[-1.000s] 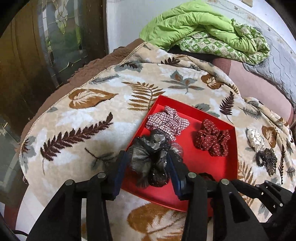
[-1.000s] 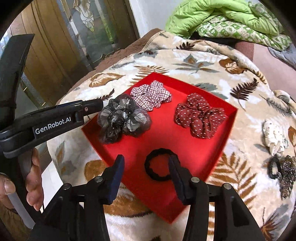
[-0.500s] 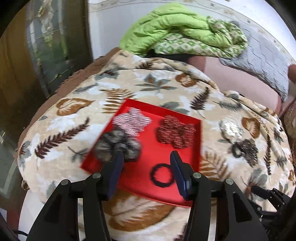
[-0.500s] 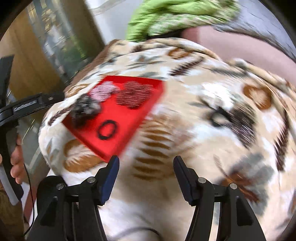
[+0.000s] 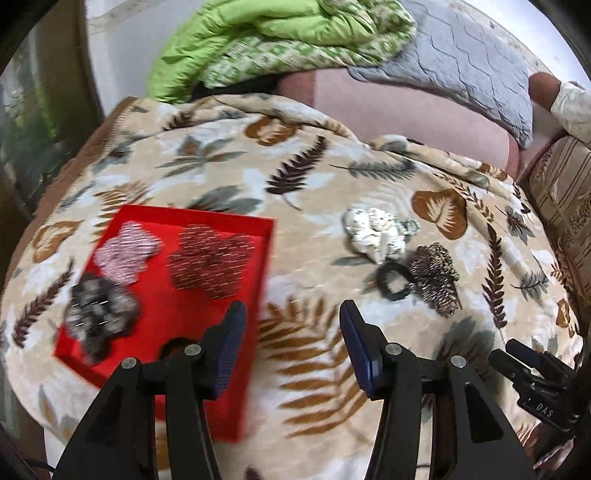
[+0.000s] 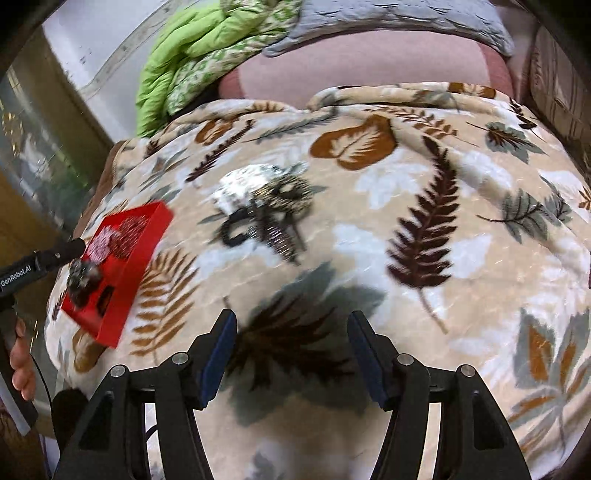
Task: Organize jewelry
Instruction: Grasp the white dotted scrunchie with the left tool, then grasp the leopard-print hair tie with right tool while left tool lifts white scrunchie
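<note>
Bed with a leaf-print blanket (image 5: 314, 206); green quilt (image 5: 280, 33) and grey pillow (image 5: 476, 66) at the far end.

Left hand-held gripper (image 5: 291, 339): jaws spread wide, nothing between them, hovering over the blanket just right of the red tray (image 5: 255, 332). Right hand-held gripper (image 6: 291, 350): also wide open and empty, over bare blanket.

Tray holds four pieces: grey sheer scrunchie (image 5: 99, 314), plaid scrunchie (image 5: 125, 251), dark red dotted scrunchie (image 5: 210, 262), and a black hair tie (image 5: 173, 345) half hidden behind the left finger.

Loose pile on the blanket, well clear of the tray: white scrunchie (image 5: 376, 232), black band (image 5: 395, 282), beaded dark clip (image 5: 436, 280), all touching or overlapping. Motion blur, so fine detail is unclear.

Key relation: from the left gripper the pile lies ahead and to the right; from the right gripper, ahead and to the left (image 6: 266, 210). Clip's long axis runs roughly diagonal, near to far. Neither looks clearly nearer; judgement: either could pick next, black band being the closest piece.
</note>
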The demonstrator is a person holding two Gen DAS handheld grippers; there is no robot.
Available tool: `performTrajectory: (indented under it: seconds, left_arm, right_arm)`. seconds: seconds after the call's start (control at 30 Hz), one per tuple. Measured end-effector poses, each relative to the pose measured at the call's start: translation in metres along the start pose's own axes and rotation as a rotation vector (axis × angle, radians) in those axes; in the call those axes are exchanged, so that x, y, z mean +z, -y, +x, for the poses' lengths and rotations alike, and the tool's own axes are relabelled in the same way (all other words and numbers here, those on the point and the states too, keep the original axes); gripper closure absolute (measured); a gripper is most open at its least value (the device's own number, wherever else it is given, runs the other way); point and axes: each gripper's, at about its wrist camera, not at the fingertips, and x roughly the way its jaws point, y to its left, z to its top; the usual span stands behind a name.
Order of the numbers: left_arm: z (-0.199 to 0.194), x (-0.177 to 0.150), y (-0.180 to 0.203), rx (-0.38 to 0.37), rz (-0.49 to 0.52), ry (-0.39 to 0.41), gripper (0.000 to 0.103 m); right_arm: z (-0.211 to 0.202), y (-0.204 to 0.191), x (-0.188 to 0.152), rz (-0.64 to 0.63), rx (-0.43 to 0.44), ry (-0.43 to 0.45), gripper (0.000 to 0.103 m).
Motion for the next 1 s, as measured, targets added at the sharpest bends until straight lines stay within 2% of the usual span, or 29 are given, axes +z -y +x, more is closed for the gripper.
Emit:
performTrajectory:
  seconds: [0.17, 0.33, 0.4, 0.5, 0.7, 0.77, 0.8, 0.83, 0.87, 1.0]
  left_arm:
    - [0.037, 0.02, 0.022, -0.042, -0.009, -0.036, 0.052]
    - [0.083, 0.044, 0.031, -0.078, -0.05, -0.085, 0.052]
    - [0.1, 0.051, 0.032, -0.091, -0.07, -0.109, 0.052]
    - [0.123, 0.059, 0.035, -0.11, -0.089, -0.138, 0.052]
    - [0.16, 0.063, 0.046, -0.134, -0.09, -0.188, 0.053]
    - [0.168, 0.061, 0.051, -0.153, -0.089, -0.2, 0.061]
    - [0.17, 0.062, 0.052, -0.159, -0.089, -0.205, 0.073]
    - [0.171, 0.061, 0.055, -0.175, -0.09, -0.211, 0.089]
    - [0.173, 0.06, 0.056, -0.19, -0.093, -0.22, 0.098]
    - [0.16, 0.058, 0.06, -0.198, -0.088, -0.214, 0.099]
  right_arm:
    - [0.011, 0.004, 0.023, 0.006, 0.013, 0.028, 0.036]
    - [0.032, -0.012, 0.06, -0.034, 0.064, 0.048, 0.036]
    - [0.046, -0.018, 0.074, -0.041, 0.101, 0.032, 0.041]
    - [0.064, -0.029, 0.083, -0.079, 0.101, 0.015, 0.048]
    - [0.091, -0.032, 0.088, -0.099, 0.079, -0.014, 0.051]
    - [0.093, -0.028, 0.09, -0.096, 0.071, -0.011, 0.06]
    - [0.093, -0.027, 0.091, -0.095, 0.067, -0.011, 0.069]
    - [0.094, -0.025, 0.093, -0.093, 0.069, -0.016, 0.073]
    - [0.095, -0.023, 0.093, -0.084, 0.082, -0.027, 0.084]
    - [0.09, -0.019, 0.091, -0.065, 0.088, -0.03, 0.086]
